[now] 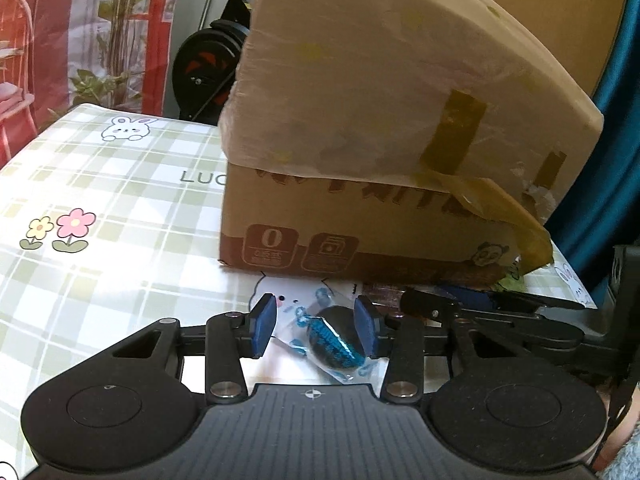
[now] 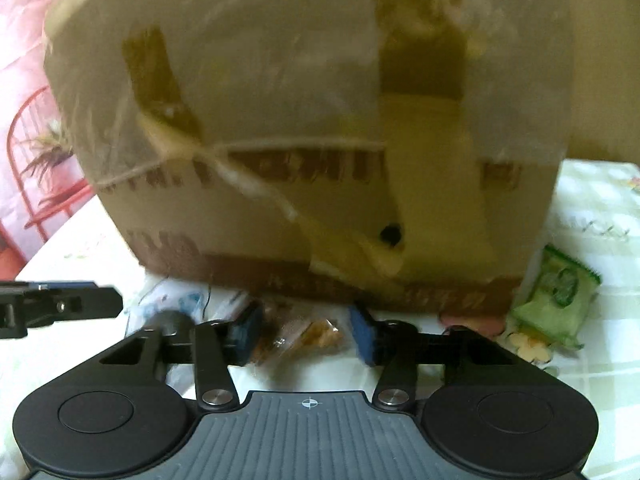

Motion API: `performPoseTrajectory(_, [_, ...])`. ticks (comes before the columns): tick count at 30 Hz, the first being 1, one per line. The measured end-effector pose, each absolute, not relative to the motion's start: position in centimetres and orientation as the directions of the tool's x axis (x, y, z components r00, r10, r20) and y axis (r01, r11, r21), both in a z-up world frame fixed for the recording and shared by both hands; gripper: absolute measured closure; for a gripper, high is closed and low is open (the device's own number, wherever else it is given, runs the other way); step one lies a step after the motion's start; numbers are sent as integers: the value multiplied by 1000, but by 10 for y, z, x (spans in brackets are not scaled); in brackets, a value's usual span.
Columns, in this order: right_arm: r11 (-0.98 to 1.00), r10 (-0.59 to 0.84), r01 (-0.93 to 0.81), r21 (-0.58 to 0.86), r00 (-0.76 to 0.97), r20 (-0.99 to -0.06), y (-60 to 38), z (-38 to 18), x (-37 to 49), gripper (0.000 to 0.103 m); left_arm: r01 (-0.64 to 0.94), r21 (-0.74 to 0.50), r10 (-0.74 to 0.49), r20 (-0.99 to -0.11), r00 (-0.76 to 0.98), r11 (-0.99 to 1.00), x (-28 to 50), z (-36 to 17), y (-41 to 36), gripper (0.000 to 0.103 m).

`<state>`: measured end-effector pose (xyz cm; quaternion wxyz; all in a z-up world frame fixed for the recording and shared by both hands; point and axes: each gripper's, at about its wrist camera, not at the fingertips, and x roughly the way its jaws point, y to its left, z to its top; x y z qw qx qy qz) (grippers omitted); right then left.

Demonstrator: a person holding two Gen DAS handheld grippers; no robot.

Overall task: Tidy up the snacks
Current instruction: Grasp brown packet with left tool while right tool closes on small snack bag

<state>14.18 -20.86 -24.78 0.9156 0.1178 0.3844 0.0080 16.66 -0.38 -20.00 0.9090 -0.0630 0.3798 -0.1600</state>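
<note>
A dark round snack in a clear wrapper with blue print lies on the tablecloth between the blue pads of my open left gripper. In the right wrist view an orange-brown snack in a clear wrapper lies between the pads of my open right gripper. A taped cardboard box stands just beyond both grippers; it fills the right wrist view. A green snack packet lies at the box's right corner. The right wrist view is blurred.
A green checked tablecloth with rabbits and flowers covers the table. The right gripper's fingers show right of my left one. An exercise bike and a red chair stand beyond the table's far edge.
</note>
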Motion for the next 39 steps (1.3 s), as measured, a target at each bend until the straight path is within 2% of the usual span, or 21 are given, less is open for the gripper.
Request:
performPoseTrajectory(5, [964, 137, 68, 256, 699, -702, -212, -246, 124, 69, 259, -235, -349, -670, 656, 937, 164, -202, -7, 58])
performPoseTrajectory(13, [938, 150, 118, 326, 709, -689, -219, -243, 72, 68, 299, -239, -380, -671, 636, 924, 154, -203, -17, 58])
performPoseTrajectory(17, [932, 120, 150, 329, 730, -673, -226, -236, 62, 56, 338, -245, -411, -668, 620, 909, 141, -201, -23, 58])
performPoseTrajectory(21, [942, 68, 165, 291, 758, -648, -237, -222, 61, 54, 370, -235, -424, -677, 601, 899, 132, -204, -32, 58])
performPoseTrajectory(26, [973, -1, 168, 157, 687, -727, -240, -230, 89, 55, 356, -275, -439, -699, 564, 893, 129, -213, -33, 58])
performPoseTrajectory(28, [981, 16, 140, 137, 643, -766, -235, -238, 100, 52, 348, -278, -436, -705, 559, 895, 129, -215, -30, 58])
performPoseTrajectory(32, [989, 41, 84, 121, 634, -772, -220, -236, 99, 52, 317, -303, -435, -711, 553, 899, 134, -220, -22, 58])
performPoseTrajectory(37, [993, 85, 13, 120, 630, -772, -197, -238, 86, 40, 314, -300, -430, -714, 552, 901, 134, -223, -20, 58])
performPoseTrajectory(39, [992, 103, -6, 128, 633, -768, -191, -236, 81, 40, 314, -297, -428, -716, 551, 902, 133, -223, -21, 58])
